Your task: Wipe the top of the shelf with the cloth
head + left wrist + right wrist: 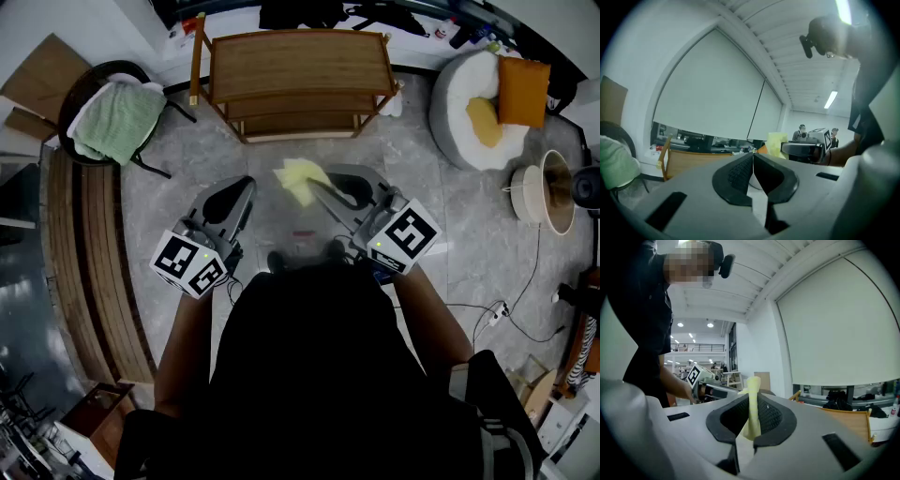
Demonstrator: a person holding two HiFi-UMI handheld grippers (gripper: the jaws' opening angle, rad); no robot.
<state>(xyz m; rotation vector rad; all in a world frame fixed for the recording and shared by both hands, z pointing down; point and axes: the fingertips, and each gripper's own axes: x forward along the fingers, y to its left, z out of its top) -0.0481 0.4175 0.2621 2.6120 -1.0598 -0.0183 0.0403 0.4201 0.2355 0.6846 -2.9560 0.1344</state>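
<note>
A wooden shelf (300, 80) stands ahead of me on the grey floor; its top board (298, 64) is bare. My right gripper (317, 184) is shut on a pale yellow cloth (300, 178), held in the air short of the shelf. In the right gripper view the cloth (753, 411) is pinched upright between the dark pads (772, 416) of the right gripper (751, 399). My left gripper (246, 187) hangs beside it to the left, shut and holding nothing. In the left gripper view the left gripper (753, 161) has its jaws pressed together, with the cloth (776, 143) and the shelf (689, 161) behind.
A chair with a green towel (114, 120) stands left of the shelf. A white beanbag with orange cushions (487, 103) lies to the right, near a round lamp (544, 192) and a cable (511, 314). Wooden boards (94, 262) lie along the left.
</note>
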